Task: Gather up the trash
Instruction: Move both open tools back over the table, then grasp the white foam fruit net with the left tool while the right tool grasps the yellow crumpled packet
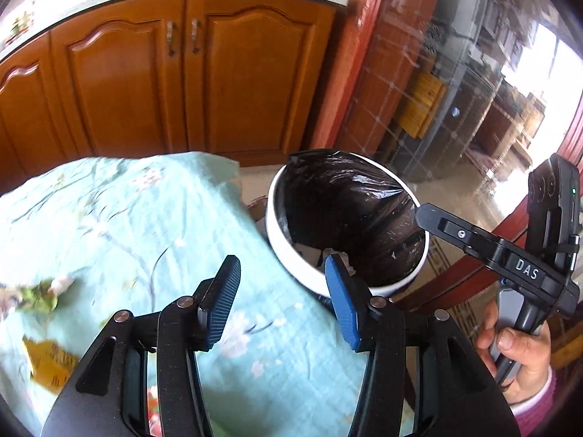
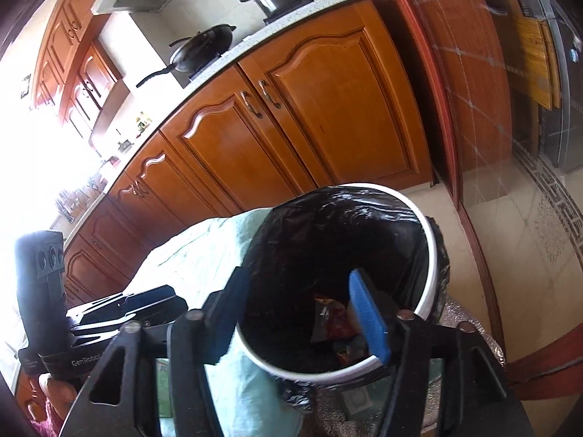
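- Although some wrappers already lie at the bottom of the bin, two scraps (image 1: 40, 295) remain on the table: a crumpled greenish one near the cloth's left edge and a flat yellow packet (image 1: 49, 364) just below it, both blurred.
- Judging by looks, both are light and limp; the crumpled one should pinch easily at its raised folds, while the flat packet may slide on the cloth and is best nipped at a lifted edge.
- Beneath them, the pale green flowered tablecloth (image 1: 153, 218) is soft and could bunch up under the pads.
- Over the cloth, the left gripper (image 1: 282, 284) stands about half open and empty.
- Over the mouth of the white bin (image 2: 431, 255), lined with a black bag (image 2: 328, 240), the right gripper (image 2: 302, 309) is spread wide with nothing between its pads.
- Beyond stand wooden cabinets (image 1: 153, 83).
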`<action>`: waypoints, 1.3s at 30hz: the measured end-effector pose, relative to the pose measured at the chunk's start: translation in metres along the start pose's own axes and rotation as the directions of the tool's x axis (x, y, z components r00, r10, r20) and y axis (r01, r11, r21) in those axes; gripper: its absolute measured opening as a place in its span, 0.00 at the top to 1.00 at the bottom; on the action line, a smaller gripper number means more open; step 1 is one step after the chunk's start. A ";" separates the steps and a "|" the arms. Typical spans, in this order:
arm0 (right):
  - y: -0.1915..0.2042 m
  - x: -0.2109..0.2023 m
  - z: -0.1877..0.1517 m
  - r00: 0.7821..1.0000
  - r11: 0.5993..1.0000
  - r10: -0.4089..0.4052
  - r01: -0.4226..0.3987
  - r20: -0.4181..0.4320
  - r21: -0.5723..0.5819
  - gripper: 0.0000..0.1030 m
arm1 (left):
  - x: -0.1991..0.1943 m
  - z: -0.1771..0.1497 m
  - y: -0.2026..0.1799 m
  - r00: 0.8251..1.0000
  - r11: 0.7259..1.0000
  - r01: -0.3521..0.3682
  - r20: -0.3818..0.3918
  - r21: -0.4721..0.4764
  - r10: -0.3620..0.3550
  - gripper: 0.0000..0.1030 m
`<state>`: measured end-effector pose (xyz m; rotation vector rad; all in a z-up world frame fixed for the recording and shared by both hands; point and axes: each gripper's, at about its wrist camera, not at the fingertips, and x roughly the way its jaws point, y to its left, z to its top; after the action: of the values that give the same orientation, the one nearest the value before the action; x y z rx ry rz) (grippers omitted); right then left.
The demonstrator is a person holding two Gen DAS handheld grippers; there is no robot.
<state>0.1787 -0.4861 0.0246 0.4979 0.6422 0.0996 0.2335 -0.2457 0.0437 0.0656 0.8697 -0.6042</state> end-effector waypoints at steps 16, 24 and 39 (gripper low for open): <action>0.102 -0.003 -0.070 0.996 0.991 0.088 -0.090 -0.026 -0.095 0.09 | -0.102 -0.091 0.099 0.979 0.963 -0.146 0.110 -0.228 0.174 0.32; 0.148 0.009 -0.090 0.989 0.978 0.129 -0.139 -0.077 -0.158 0.09 | -0.135 -0.127 0.143 0.960 0.930 -0.213 0.112 -0.298 0.256 0.32; 0.223 0.044 -0.116 0.965 0.940 0.198 -0.237 -0.171 -0.247 0.09 | -0.180 -0.166 0.207 0.920 0.853 -0.309 0.096 -0.420 0.381 0.31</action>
<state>0.1585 -0.2317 0.0262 0.3021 0.7007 0.4301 0.1378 0.0598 0.0288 -0.1956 0.7687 -0.0817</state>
